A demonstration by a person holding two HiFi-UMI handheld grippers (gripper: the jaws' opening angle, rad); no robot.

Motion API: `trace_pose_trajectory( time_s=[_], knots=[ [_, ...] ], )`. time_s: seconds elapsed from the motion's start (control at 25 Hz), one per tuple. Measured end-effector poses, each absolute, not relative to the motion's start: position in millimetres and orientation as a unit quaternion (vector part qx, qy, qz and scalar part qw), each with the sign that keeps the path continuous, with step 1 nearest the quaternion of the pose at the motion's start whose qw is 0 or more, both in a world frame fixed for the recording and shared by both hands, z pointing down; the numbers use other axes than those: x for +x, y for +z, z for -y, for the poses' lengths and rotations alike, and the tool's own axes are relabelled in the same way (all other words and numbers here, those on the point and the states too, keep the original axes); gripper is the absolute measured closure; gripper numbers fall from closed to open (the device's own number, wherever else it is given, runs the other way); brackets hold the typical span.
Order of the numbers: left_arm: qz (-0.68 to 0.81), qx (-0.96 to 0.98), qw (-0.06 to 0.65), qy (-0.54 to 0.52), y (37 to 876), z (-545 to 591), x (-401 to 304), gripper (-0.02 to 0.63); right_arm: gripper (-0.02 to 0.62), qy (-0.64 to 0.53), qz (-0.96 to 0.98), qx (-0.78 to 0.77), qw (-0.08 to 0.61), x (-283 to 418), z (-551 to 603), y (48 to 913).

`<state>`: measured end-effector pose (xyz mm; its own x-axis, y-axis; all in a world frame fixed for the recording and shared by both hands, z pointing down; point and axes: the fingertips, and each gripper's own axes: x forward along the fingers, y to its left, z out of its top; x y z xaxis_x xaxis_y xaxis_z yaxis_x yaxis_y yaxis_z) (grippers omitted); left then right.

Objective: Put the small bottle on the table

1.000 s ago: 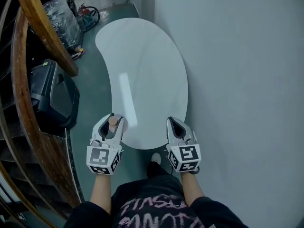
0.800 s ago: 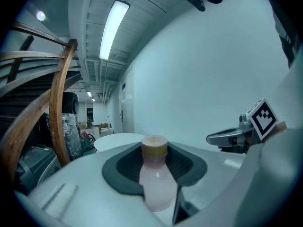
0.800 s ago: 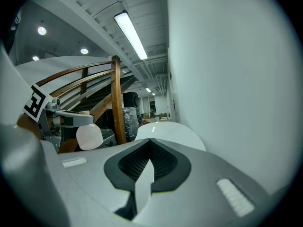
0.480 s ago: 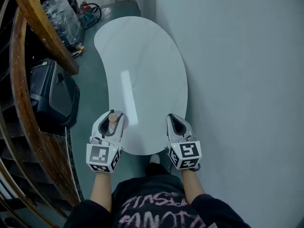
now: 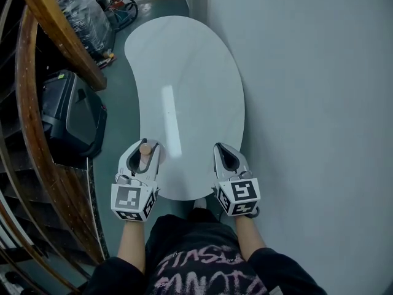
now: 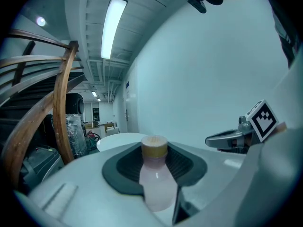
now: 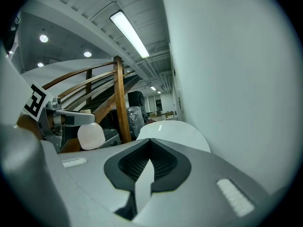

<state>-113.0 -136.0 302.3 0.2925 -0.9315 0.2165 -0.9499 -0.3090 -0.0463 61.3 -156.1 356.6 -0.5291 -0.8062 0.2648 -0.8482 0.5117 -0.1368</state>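
A small pale pink bottle (image 6: 155, 181) with a tan cap stands upright between the jaws of my left gripper (image 5: 143, 157), which is shut on it; the cap (image 5: 145, 148) shows from above at the near left edge of the white kidney-shaped table (image 5: 190, 78). From the right gripper view the bottle (image 7: 91, 135) hangs at the left, held above the table's height. My right gripper (image 5: 226, 158) is shut with nothing in it, over the table's near right edge. The table (image 7: 173, 129) stretches ahead along the wall.
A pale wall (image 5: 307, 103) runs along the table's right side. A curved wooden stair rail (image 5: 58, 39) and a black case (image 5: 73, 118) stand to the left. Wrapped goods and cables (image 5: 92, 17) lie on the floor at the far left. The person's shoe (image 5: 199, 203) shows under the table edge.
Both grippers have moved slightly forward over the table's near edge, the left one still carrying the bottle. The view has shifted a little.
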Motion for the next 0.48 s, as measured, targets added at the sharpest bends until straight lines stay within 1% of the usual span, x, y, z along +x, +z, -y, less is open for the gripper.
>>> trace_pose_trajectory(
  time_s=[0.48],
  knots=[
    [0.588, 0.801, 0.047, 0.106, 308.7, 133.1, -110.1, 0.469, 0.584, 0.131, 0.867, 0.472, 0.085, 61.6, 153.7, 363.0]
  ],
)
